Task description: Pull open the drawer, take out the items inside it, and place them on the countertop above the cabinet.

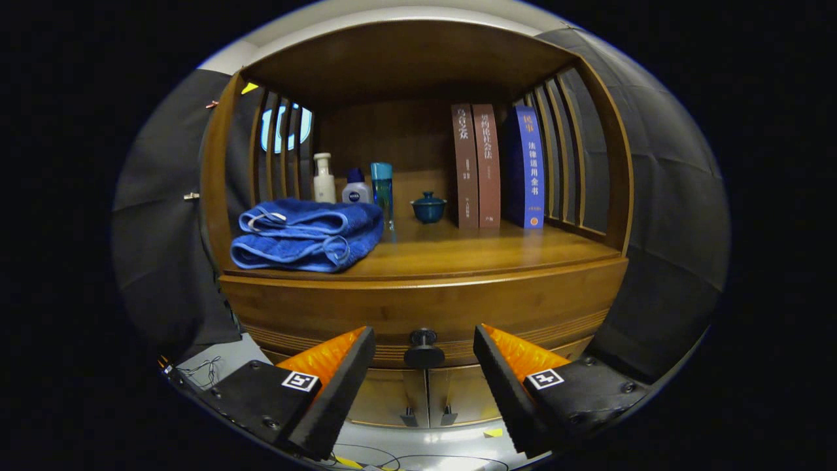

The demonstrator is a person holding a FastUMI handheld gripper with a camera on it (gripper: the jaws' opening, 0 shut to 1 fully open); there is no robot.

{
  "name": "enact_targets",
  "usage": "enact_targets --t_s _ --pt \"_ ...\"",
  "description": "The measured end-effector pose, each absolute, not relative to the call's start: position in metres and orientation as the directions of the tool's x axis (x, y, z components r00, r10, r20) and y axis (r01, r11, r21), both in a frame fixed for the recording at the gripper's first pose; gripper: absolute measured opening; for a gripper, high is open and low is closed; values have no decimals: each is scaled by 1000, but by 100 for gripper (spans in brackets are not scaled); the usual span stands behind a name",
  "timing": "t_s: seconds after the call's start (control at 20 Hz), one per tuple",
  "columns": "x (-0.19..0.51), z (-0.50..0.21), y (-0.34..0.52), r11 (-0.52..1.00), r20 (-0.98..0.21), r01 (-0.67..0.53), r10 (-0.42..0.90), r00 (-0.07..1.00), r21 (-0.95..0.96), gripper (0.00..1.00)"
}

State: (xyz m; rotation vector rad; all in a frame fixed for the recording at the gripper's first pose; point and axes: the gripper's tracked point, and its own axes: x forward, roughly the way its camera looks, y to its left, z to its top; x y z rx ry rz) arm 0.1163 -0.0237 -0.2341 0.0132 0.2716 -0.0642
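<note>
A wooden cabinet stands in front of me, its drawer front closed under the countertop. A dark round knob sticks out of the drawer's middle. My gripper is open, its orange-and-black fingers spread to either side of the knob, which sits between the tips without touching them. The inside of the drawer is hidden.
On the countertop lie a folded blue towel at the left, three bottles behind it, a small teal lidded cup and three upright books at the right. Two lower cabinet doors sit below the drawer. Cables lie on the floor.
</note>
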Motion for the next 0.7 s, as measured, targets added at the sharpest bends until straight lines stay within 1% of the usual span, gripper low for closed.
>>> enact_targets --t_s 0.15,0.25,0.3,0.35,0.45,0.5,0.6,0.7 --pt "131 -260 -19 998 -318 61 -54 947 14 99" --pt "140 -274 -17 998 -346 59 -49 937 17 96" --pt "143 -278 -17 998 -351 63 -53 935 17 91" --pt "146 -282 -18 998 -356 67 -57 933 15 89" --pt "148 -289 -24 996 -367 89 -82 927 3 81" --pt "147 -286 -29 994 -363 109 -101 926 2 72" --pt "151 -289 -28 995 -357 103 -92 930 13 53" --pt "149 -290 -30 995 -360 97 -101 927 -31 53"
